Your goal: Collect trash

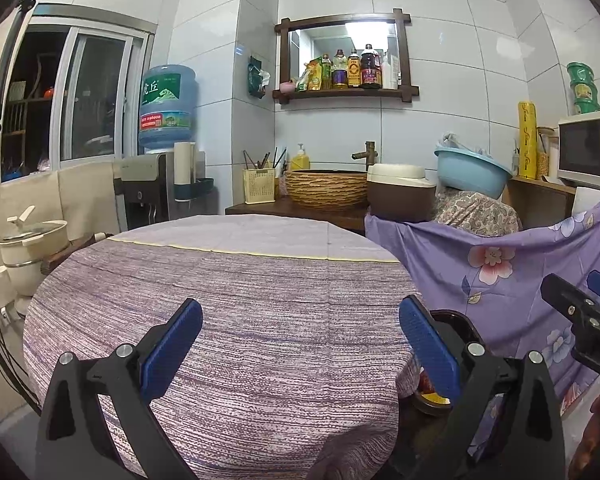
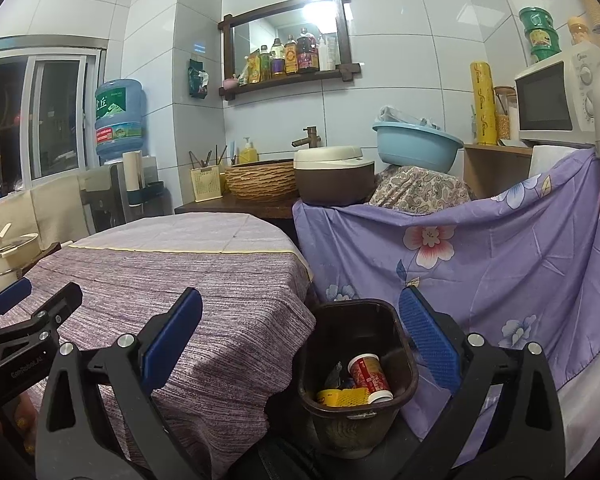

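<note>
A dark brown trash bin point(image 2: 356, 408) stands on the floor right of the table. Inside it lie a red paper cup point(image 2: 370, 374) and a yellow wrapper point(image 2: 342, 397). My right gripper point(image 2: 300, 344) is open and empty, held above the bin with the bin between its fingers. My left gripper point(image 1: 300, 344) is open and empty above the table's purple striped cloth point(image 1: 240, 320). The bin's rim point(image 1: 460, 320) shows partly behind the left gripper's right finger. The right gripper shows at the right edge of the left wrist view point(image 1: 588, 320), the left gripper at the left edge of the right wrist view point(image 2: 24, 320).
A purple floral sheet point(image 2: 500, 280) drapes furniture right of the bin. Behind the table a counter holds a woven basin point(image 1: 326, 190), a rice cooker point(image 1: 400, 192) and a blue tub point(image 1: 472, 172). A water dispenser point(image 1: 166, 128) stands at back left, a microwave point(image 1: 588, 148) at right.
</note>
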{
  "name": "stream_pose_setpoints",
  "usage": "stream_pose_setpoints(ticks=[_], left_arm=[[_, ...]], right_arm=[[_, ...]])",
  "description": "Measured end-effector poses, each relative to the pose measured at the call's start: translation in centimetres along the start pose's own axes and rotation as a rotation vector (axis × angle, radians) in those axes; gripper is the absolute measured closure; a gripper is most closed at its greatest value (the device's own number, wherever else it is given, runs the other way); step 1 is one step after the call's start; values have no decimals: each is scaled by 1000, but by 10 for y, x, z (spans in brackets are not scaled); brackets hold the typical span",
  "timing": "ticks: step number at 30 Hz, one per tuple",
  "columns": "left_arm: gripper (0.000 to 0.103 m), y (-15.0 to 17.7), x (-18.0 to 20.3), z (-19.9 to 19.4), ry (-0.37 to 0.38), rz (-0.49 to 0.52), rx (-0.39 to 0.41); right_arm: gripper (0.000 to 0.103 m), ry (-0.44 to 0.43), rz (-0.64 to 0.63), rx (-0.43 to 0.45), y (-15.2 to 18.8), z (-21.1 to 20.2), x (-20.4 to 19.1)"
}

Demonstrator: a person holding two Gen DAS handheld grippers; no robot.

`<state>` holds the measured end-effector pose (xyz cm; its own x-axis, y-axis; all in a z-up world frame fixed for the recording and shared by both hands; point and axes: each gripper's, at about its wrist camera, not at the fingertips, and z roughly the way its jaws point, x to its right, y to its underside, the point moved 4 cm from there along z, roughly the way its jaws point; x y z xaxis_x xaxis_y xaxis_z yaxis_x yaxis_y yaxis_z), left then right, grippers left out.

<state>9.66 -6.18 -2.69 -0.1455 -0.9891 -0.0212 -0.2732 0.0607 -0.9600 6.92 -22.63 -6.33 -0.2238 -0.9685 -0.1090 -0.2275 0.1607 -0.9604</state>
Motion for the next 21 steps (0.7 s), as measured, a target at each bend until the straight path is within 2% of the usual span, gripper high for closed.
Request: stream_pose_setpoints(ticks=[21], left_arm=[[5,1,3,2,-2,3,-6]], right_arm=[[6,0,0,-3,1,2,-1]])
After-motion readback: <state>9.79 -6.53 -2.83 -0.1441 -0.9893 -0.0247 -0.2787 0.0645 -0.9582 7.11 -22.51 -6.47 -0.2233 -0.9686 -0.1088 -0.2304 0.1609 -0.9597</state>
